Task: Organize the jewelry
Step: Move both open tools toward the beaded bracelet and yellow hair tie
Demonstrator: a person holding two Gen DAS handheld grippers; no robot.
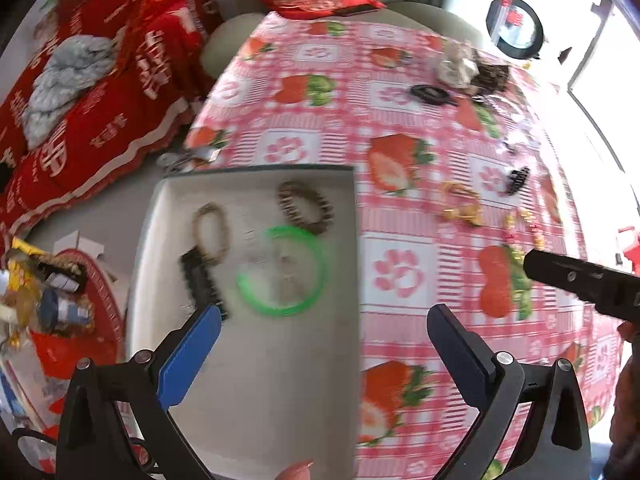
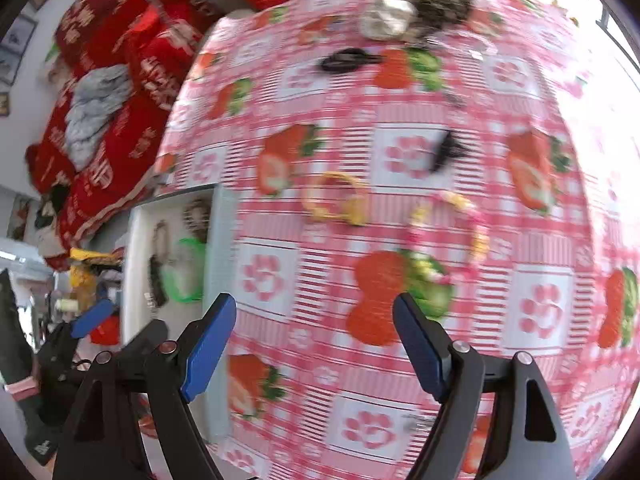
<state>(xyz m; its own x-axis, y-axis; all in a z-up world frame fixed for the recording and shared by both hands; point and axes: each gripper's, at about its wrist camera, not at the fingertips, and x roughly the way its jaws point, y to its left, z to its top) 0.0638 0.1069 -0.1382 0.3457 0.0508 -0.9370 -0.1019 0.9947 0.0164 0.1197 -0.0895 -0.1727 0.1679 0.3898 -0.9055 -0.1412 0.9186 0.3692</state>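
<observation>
1. Lying at the left edge of the counter (image 1: 400,400), a shallow white tray (image 1: 256,380) holds a black hair comb (image 1: 200,280), a tan beaded bracelet (image 1: 212,236), a green bangle (image 1: 282,272) and a dark brown beaded bracelet (image 1: 306,206), all well blurred.
2. The left tool (image 1: 324,348) hangs over the tray's right rim with its jaws spread wide and nothing between them; one blue pad sits above the tray, the other above the strawberry-print cloth (image 2: 540,240).
3. Further right on the cloth lie a yellow bracelet (image 2: 338,200) and, near it, a pink-and-yellow beaded bracelet (image 2: 460,232), apart from each other.
4. The right tool (image 2: 316,344) is above the cloth just right of the tray, jaws parted and empty, the pink-and-yellow bracelet beyond its tips.
5. A small black clip (image 2: 446,152) rests past the yellow bracelet, and a larger black hair clip (image 2: 344,60) lies near the far edge beside a crumpled pale and dark heap (image 2: 408,12).
</observation>
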